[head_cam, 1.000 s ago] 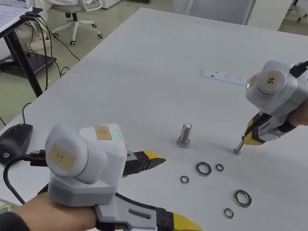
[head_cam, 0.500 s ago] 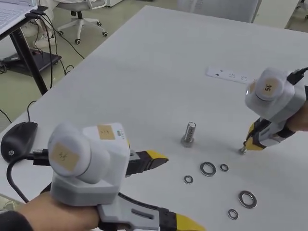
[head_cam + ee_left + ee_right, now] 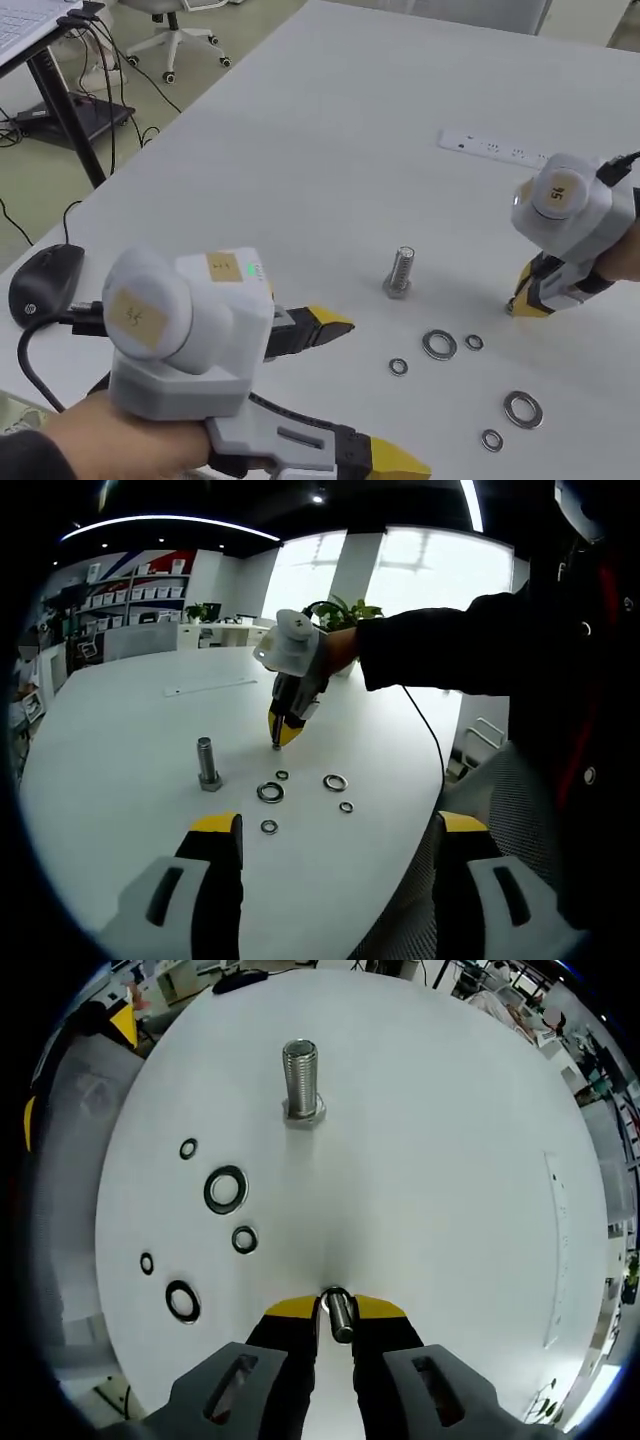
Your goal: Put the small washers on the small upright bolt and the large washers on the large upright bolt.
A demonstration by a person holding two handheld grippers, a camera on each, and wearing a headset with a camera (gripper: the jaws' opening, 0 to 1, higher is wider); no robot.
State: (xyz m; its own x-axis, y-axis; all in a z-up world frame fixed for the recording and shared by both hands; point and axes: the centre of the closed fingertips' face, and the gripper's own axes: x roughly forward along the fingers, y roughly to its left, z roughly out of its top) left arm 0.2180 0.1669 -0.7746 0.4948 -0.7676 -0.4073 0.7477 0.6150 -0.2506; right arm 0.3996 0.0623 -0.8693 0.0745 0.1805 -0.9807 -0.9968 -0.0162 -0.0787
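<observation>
Lower than a second ago, the right gripper [image 3: 522, 303] stays clamped on the small bolt [image 3: 338, 1315], standing it right of centre, near the upright large bolt [image 3: 401, 272]. Five washers [image 3: 438, 344] lie loose at lower right. At lower left the left gripper [image 3: 368, 393] hangs with its jaws apart. Next, I judge, comes a clean release that leaves the bolt upright.

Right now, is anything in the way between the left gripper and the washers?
Nothing visible. Only bare table lies between the open left gripper and the nearest small washer. The large bolt stands farther off, to one side of that path.
</observation>
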